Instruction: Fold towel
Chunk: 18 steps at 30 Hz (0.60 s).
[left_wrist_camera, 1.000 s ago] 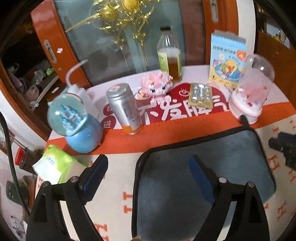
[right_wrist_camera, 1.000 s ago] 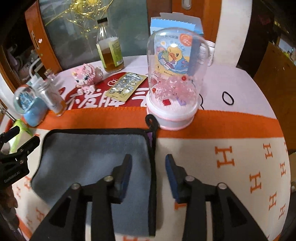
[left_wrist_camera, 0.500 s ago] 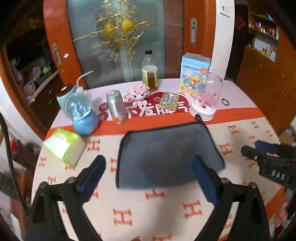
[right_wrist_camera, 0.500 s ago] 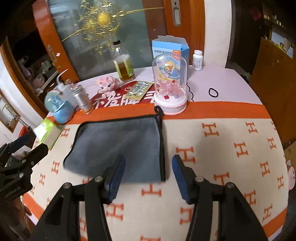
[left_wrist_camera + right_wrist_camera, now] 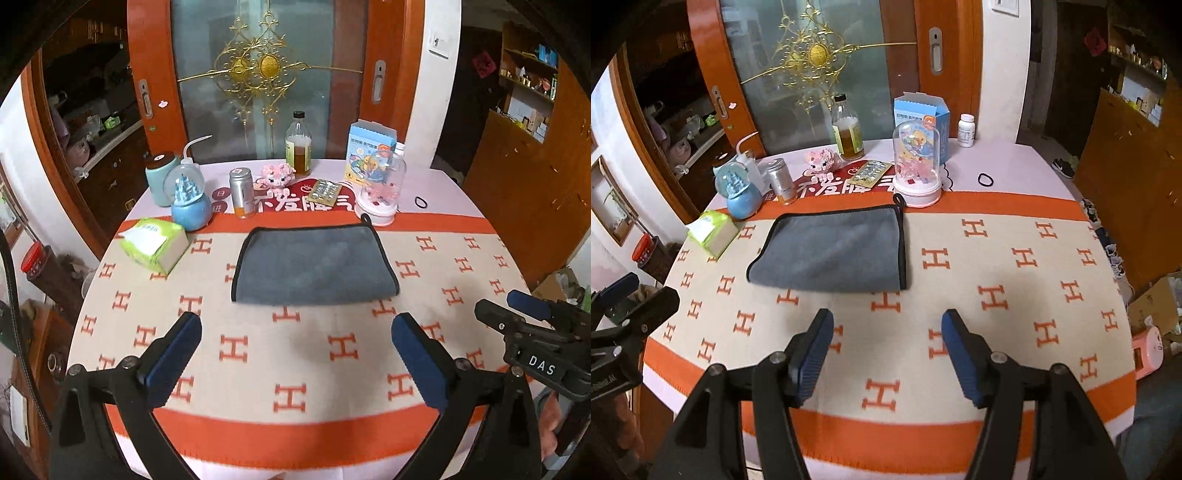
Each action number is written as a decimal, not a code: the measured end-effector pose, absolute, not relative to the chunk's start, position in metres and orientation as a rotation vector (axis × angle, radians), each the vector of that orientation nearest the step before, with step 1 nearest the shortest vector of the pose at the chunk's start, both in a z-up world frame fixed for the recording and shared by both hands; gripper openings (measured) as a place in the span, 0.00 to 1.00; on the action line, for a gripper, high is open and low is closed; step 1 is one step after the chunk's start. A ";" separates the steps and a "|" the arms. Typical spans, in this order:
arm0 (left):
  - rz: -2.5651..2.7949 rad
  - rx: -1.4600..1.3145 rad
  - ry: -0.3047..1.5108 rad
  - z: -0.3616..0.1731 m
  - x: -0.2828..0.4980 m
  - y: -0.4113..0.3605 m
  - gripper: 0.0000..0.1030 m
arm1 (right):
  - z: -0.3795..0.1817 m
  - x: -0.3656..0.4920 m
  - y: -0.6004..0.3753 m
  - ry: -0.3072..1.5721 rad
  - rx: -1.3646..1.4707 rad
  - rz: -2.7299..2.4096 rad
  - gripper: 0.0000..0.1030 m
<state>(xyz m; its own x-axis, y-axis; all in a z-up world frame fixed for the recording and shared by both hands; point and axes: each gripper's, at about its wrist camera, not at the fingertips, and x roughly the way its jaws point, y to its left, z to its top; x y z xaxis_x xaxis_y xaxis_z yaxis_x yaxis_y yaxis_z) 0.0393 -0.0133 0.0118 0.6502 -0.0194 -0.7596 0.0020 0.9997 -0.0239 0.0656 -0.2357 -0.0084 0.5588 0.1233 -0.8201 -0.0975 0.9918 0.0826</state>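
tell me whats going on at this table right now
A person holds a two-finger gripper in each hand above a round table. A grey towel lies flat on the orange-and-cream tablecloth, already folded into a neat rectangle. The left gripper and the right gripper are both open and empty, on the near side of the towel and not touching it. Bottles, a can and ornaments stand along the far edge.

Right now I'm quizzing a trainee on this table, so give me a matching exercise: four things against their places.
Things:
1. grey towel
2. tissue pack
3. hair tie
4. snow globe

Places:
A. far right, alone on the pale strip
B. flat at the cloth's middle
C. left edge, nearest the camera
D. just behind the tissue pack

Pairs: 1-B, 2-C, 3-A, 4-D
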 end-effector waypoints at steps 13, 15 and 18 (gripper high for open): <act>0.023 -0.022 0.881 0.017 -0.019 -0.020 0.99 | 0.009 0.007 -0.224 0.924 0.016 0.119 0.59; 0.025 -0.016 0.879 0.018 -0.024 -0.023 0.99 | 0.009 0.002 -0.221 0.920 0.008 0.109 0.59; 0.028 -0.012 0.871 0.019 -0.027 -0.025 0.99 | 0.010 -0.004 -0.219 0.910 0.009 0.108 0.59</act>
